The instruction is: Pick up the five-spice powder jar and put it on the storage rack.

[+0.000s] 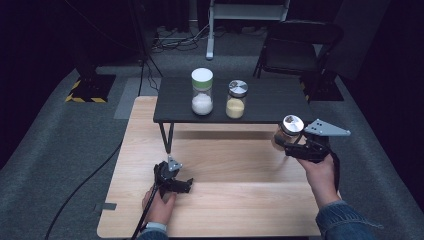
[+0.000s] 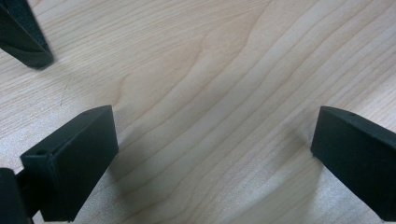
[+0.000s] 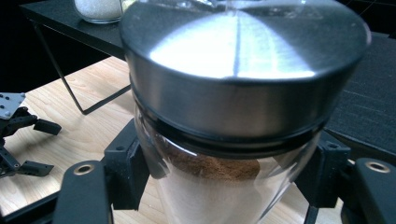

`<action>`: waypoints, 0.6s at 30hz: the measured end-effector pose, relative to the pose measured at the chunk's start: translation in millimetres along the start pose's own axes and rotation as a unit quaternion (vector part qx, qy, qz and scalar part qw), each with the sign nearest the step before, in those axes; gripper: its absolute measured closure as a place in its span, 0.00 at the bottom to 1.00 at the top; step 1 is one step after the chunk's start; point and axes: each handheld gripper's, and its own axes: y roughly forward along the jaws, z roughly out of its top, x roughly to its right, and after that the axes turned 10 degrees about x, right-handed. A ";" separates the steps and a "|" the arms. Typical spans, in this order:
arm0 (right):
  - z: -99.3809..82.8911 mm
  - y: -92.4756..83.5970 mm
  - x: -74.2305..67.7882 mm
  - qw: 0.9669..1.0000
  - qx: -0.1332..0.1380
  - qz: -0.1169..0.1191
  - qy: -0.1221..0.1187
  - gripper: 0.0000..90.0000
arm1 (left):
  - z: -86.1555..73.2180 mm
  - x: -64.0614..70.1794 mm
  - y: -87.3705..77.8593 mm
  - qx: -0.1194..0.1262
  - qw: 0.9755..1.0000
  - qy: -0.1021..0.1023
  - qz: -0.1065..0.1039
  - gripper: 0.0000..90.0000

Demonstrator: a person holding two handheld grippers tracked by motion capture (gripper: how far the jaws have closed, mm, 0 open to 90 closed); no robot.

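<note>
Between right gripper (image 1: 289, 146) jaws, upright jar (image 1: 288, 131), lid upward.

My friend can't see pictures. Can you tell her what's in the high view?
A person's right gripper holds a glass jar with a silver lid just off the front right of a low black shelf, where two more jars stand: a white-lidded jar and a silver-lidded jar of yellow powder. The left gripper rests open on the wooden table.

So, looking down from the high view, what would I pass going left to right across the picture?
Left gripper, open on the wooden table → white-lidded jar on the black shelf → silver-lidded jar of yellow powder → right gripper, shut on a third jar.
</note>
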 end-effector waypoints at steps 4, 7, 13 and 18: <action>3.0 0.3 0.3 1.000 0.000 -0.001 -0.001 0.34 | 0.0 0.0 0.0 0.000 1.000 0.000 0.000 0.00; 5.4 0.5 0.4 1.000 -0.001 -0.003 -0.001 0.34 | 0.4 0.0 0.2 -0.001 1.000 -0.001 0.000 0.00; 13.2 3.5 2.2 1.000 -0.004 -0.002 -0.006 0.34 | 0.5 0.1 0.3 -0.001 1.000 -0.001 0.001 0.00; 24.5 7.7 3.4 1.000 -0.007 0.001 -0.014 0.34 | 0.4 0.1 0.3 -0.001 1.000 -0.001 0.001 0.00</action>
